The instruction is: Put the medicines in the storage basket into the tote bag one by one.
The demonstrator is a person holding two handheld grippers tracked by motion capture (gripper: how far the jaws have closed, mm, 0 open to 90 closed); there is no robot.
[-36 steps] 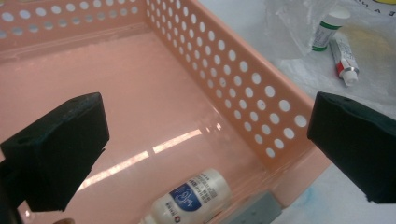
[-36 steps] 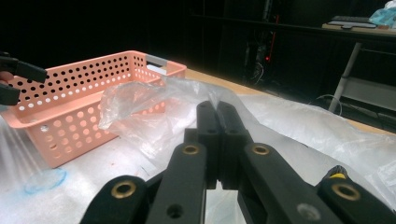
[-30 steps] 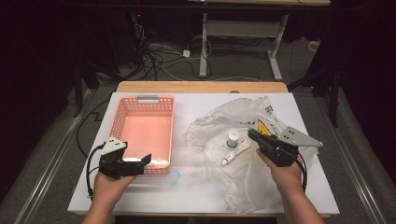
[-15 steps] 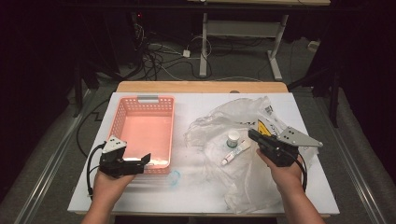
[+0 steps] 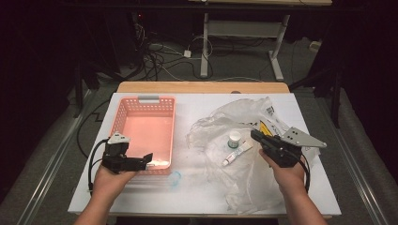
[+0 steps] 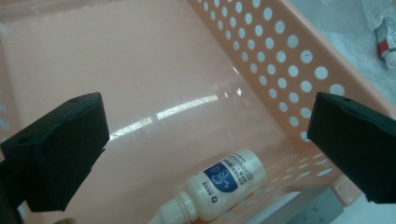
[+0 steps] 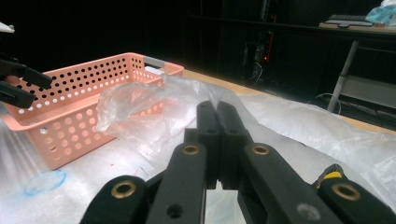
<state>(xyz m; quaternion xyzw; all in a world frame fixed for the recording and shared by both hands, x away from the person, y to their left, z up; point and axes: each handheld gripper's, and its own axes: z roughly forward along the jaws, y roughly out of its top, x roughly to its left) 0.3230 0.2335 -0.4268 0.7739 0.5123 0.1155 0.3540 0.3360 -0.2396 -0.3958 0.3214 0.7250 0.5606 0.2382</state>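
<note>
over the near end of the pink basket (image 5: 141,104), your left gripper (image 6: 205,135) hangs with jaws spread wide and nothing between them; below it a small cream bottle (image 6: 224,184) lies on the basket floor. your right gripper (image 7: 217,135) is closed, empty, above the crumpled plastic bag (image 5: 244,178).

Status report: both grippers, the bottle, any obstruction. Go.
Left gripper open over pink basket. Bottle lies inside, below the jaws, untouched. Right gripper shut, empty, over the plastic bag. Nothing blocks the bottle.
</note>
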